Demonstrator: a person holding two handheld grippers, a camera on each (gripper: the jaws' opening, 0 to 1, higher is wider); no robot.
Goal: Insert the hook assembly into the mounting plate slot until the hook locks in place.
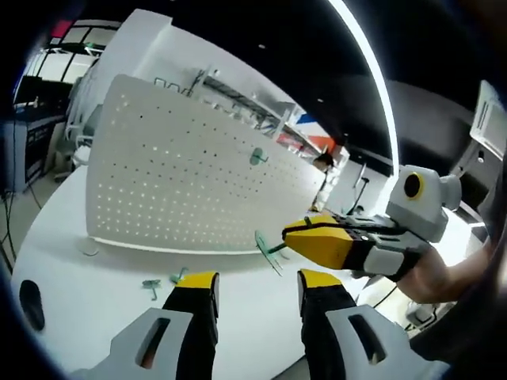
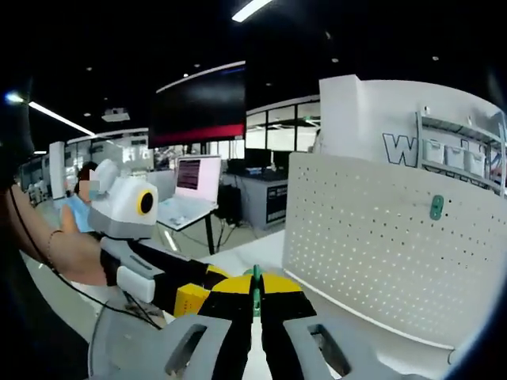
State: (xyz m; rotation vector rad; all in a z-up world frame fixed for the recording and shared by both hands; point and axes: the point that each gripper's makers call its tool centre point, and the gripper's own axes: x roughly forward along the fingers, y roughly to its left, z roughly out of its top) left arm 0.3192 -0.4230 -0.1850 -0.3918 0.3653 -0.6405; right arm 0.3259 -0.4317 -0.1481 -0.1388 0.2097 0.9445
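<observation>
right tool (image 2: 255, 305) clenched on a green hook (image 2: 255, 289) at bottom centre; left tool (image 1: 257, 286) released over the white tabletop (image 1: 79, 277), pegboard (image 1: 182, 174) standing upper left.

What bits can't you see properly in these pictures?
- Hook in the right gripper: in the right gripper view the shut jaws hide all but a thin green edge.
- Green pieces on the table: in the left gripper view they are too small to tell their shape, and a left gripper jaw covers part.
- Hook on the board: too small for how it is fastened to show.
- Board: its right end is cut off by the picture edge.
</observation>
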